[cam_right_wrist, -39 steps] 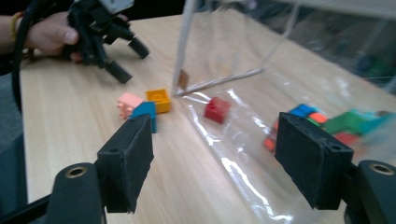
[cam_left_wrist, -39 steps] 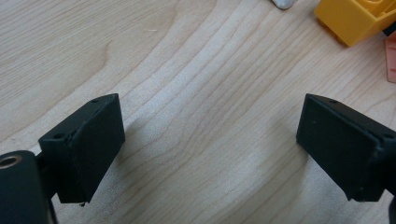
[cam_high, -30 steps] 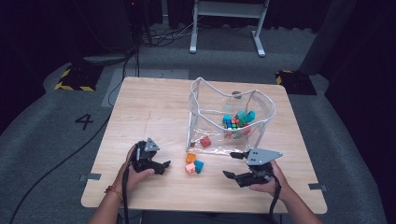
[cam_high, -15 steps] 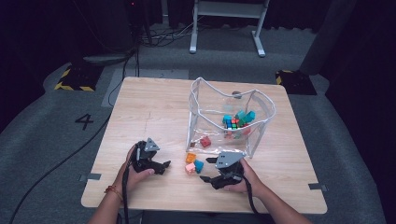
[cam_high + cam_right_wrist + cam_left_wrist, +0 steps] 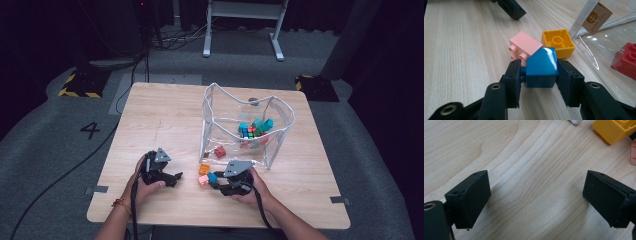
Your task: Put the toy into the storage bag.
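Bench (image 5: 165,115): a big wooden top in the middle of the high view. It is flat, so a dropped block would stop on it and not roll far.
Bag (image 5: 280,132): a see-through bag with a white rim stands at the upper right of the bench. It has many small blocks inside. It looks soft and light. A bump from a hand could tip it or push its mouth shut.
Right tool (image 5: 539,75): low in the middle of the right gripper view. Its jaws have just been closing, and now they squeeze the blue block from both sides.
Left tool (image 5: 536,195): its jaws stand wide apart at the bottom of the left gripper view. Nothing is between them, just bare wood. It is let go and holds nothing.
Blue block (image 5: 541,68): it sits low on the bench, in the middle of the right gripper view, pinched in the right tool. It looks turned a bit, with a corner pointing up. The sides are shiny, so I think it could twist or slip out on the way up.
Pink block (image 5: 525,46): it touches the back of the blue block. Lifting the blue one could drag or flip it.
Yellow block (image 5: 557,42): just beside the pink one, near the bag's edge. It could get knocked too.
Red block (image 5: 626,62): inside the bag, at the right edge. It is out of the way.
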A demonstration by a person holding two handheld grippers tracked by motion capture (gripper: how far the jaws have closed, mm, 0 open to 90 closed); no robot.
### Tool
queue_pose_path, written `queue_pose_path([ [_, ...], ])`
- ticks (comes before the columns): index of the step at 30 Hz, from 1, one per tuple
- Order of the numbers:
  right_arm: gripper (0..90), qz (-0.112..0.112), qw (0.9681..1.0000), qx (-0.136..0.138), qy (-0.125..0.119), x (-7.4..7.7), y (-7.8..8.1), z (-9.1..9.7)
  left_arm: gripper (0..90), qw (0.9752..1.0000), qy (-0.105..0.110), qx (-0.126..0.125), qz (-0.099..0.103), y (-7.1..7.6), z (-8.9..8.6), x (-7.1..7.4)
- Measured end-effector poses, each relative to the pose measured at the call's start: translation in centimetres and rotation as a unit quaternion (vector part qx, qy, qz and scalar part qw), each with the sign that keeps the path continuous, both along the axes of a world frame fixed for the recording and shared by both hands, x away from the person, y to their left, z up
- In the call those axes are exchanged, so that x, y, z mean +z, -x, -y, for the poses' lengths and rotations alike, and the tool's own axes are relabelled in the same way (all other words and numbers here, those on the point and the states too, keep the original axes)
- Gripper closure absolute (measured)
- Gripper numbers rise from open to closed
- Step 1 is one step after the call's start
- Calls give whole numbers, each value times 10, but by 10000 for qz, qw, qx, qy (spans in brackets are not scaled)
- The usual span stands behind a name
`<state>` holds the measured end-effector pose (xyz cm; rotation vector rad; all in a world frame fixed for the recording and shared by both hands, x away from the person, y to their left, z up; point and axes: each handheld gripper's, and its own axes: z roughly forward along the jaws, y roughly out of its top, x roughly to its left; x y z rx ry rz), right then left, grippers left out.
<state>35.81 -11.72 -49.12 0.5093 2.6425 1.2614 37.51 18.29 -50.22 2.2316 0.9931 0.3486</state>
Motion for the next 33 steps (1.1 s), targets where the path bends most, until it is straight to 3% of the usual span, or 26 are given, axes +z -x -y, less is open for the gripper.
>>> queue_pose_path([
  [3, 573, 47, 10000, -18, 17, 2, 0, 4, 79, 10000, -1, -2, 2, 0, 0, 0],
  [4, 573, -51, 10000, -76, 28, 3, 1, 6, 79, 10000, 2, 1, 1, 0, 0, 0],
  [7, 574, 97, 9999, -23, -61, 8, 2, 15, 79, 10000, 2, 1, 1, 0, 0, 0],
  [16, 574, 151, 9986, -475, -146, 27, 9, 67, 79, 10000, 2, 1, 1, 0, 0, 0],
  [18, 574, 272, 9980, -553, -159, 31, 10, 79, 79, 10000, 2, 1, 1, 0, 0, 0],
  [25, 574, 392, 9922, -1121, -374, 46, 15, 129, 79, 10000, 4, 1, 1, 0, 0, 0],
  [33, 574, 618, 9830, -1703, -301, 58, 9, 176, 79, 10000, 3, 1, 1, 0, 0, 0],
])
